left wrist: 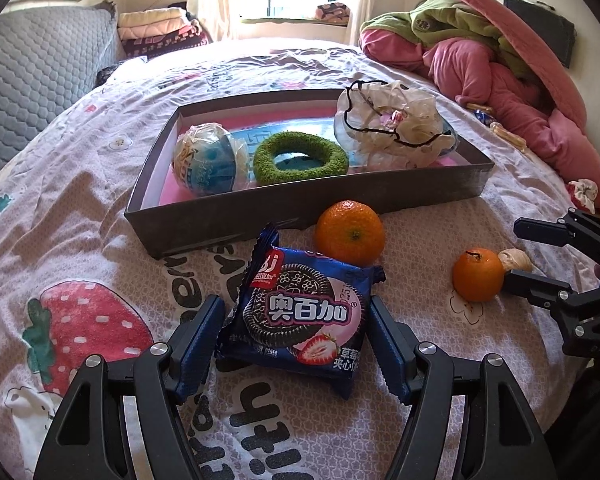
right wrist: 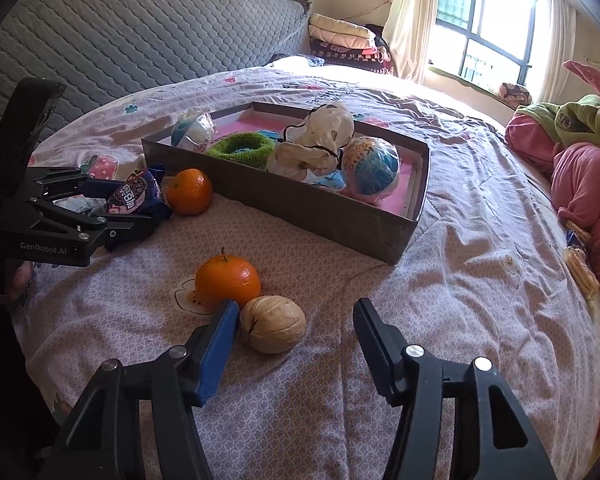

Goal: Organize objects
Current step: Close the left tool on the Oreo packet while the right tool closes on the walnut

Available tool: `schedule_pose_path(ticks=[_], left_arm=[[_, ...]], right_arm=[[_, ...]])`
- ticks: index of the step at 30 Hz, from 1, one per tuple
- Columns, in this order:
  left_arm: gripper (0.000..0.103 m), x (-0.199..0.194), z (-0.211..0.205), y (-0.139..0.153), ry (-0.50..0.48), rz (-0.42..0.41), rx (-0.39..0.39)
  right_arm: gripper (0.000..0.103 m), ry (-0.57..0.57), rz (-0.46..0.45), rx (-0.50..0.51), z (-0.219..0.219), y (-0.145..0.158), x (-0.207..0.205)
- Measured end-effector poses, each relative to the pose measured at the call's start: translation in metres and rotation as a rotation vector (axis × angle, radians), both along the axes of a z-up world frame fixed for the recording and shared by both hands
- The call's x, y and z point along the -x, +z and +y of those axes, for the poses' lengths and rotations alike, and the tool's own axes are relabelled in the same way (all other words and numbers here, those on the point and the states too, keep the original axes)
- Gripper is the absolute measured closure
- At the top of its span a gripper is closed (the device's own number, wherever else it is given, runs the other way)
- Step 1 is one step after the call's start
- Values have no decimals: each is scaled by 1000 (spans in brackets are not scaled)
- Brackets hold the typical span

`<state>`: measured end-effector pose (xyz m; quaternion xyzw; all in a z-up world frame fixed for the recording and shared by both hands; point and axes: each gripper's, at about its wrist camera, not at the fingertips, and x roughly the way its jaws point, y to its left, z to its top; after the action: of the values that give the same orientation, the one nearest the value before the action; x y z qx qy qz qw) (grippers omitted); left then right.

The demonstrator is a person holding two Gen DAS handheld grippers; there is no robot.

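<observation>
Left claw (left wrist: 297, 330): we see it spread around the cookie packet (left wrist: 300, 316) on the bed (left wrist: 99, 240); whether the pads press, we cannot tell.
Right claw (right wrist: 295, 330): spread, with the walnut (right wrist: 272, 324) between its fingers, beside the left one.
Oranges: small orange (right wrist: 227, 282) touches the walnut; big orange (left wrist: 350, 232) lies against the box (left wrist: 259, 216).

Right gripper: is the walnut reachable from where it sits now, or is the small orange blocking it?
Probably yes. The walnut lies between the right gripper fingers, against the left pad, with bare bedspread on the other side. The small orange sits just behind it, close to the left fingertip, so closing may nudge it.
</observation>
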<state>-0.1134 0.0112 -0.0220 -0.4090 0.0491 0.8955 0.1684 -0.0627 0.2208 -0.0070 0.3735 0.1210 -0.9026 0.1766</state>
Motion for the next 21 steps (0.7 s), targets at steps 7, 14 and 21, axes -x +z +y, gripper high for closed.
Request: schedule_pose_path(ticks=[7, 14, 21], left_arm=[[30, 4, 0, -2, 2, -6, -4], [30, 4, 0, -2, 1, -7, -5], [30, 5, 0, -3, 4, -7, -8]], right_arm=[[56, 60, -27, 62, -1, 0, 3], [62, 98, -71, 70, 1, -6, 4], [68, 112, -73, 50, -2, -8, 2]])
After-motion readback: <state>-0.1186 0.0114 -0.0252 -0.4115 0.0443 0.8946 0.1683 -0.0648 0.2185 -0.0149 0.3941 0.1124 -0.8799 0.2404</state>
